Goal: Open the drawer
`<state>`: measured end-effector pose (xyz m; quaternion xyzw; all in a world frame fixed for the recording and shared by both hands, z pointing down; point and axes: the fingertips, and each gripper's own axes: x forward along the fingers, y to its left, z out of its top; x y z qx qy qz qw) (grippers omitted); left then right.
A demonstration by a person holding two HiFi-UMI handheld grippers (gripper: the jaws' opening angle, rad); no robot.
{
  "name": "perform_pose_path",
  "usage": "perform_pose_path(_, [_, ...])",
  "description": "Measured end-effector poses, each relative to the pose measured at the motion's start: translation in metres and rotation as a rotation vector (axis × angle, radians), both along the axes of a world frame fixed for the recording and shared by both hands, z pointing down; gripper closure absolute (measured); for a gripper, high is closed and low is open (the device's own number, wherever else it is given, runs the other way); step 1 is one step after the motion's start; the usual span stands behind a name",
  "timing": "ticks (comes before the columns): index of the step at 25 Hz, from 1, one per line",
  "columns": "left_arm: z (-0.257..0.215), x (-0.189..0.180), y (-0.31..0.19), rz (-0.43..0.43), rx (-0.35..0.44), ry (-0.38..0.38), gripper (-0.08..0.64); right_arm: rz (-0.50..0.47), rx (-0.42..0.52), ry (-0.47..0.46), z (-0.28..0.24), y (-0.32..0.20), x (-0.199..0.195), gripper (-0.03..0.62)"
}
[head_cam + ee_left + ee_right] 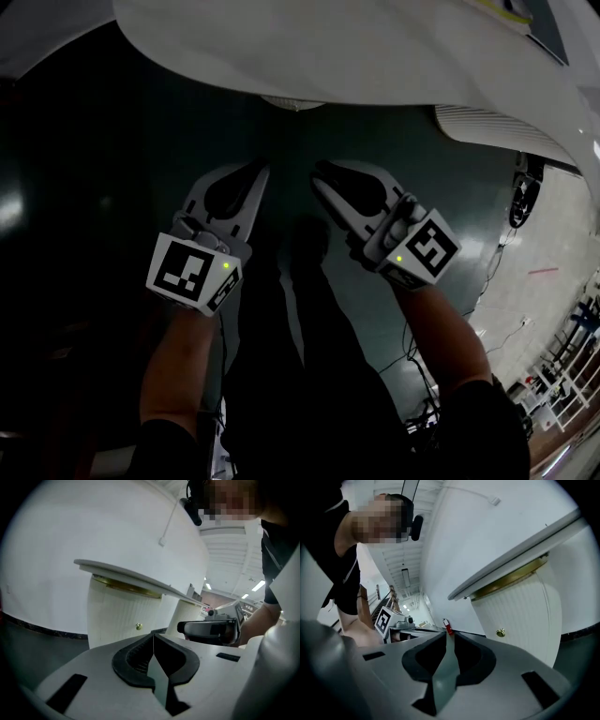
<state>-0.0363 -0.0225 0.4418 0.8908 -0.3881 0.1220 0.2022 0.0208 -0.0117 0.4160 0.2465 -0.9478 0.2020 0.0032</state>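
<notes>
A white ribbed cabinet front (117,616) stands under a white tabletop (126,576) and carries a small brass knob (138,626). The right gripper view shows the same ribbed front (520,611) and knob (500,632). No drawer outline shows clearly. In the head view my left gripper (262,171) and right gripper (319,174) hang side by side over the dark floor, just short of the tabletop (356,56). Both are shut on nothing, well away from the knob. The left gripper (153,635) and right gripper (446,633) show their jaws meeting at the tips.
The floor (84,187) is dark and glossy. A second ribbed white unit (487,127) sits at the right under the tabletop. Cables (497,253) trail over the floor at the right. A red object (448,627) stands by the far wall.
</notes>
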Motion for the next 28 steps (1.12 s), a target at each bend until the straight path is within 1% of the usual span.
perform_pose_path(4, [0.037,-0.001,0.002,0.042,-0.012,-0.018,0.546,-0.024,0.026,0.044,0.030,0.002,-0.011,0.574])
perform_pose_path(7, [0.068,0.003,-0.005,0.068,-0.013,-0.046,0.546,-0.037,-0.004,0.061,0.057,-0.001,-0.013,0.574])
perform_pose_path(10, [0.094,0.005,-0.020,0.074,0.000,-0.057,0.546,-0.074,-0.012,0.130,0.090,-0.010,-0.012,0.574])
perform_pose_path(12, [0.109,0.007,-0.030,0.083,0.013,-0.068,0.546,-0.081,-0.018,0.159,0.111,-0.019,-0.010,0.574])
perform_pose_path(16, [0.138,0.006,-0.048,0.122,0.054,-0.136,0.544,-0.082,-0.031,0.245,0.153,-0.039,0.000,0.574])
perform_pose_path(20, [0.163,0.014,-0.067,0.174,0.055,-0.156,0.482,-0.044,-0.038,0.282,0.183,-0.069,0.006,0.574])
perform_pose_path(24, [0.205,0.025,-0.082,0.209,0.031,-0.165,0.476,-0.013,-0.031,0.352,0.223,-0.092,0.004,0.574])
perform_pose_path(28, [0.235,0.028,-0.086,0.230,0.024,-0.236,0.476,0.035,-0.055,0.418,0.258,-0.107,0.000,0.574])
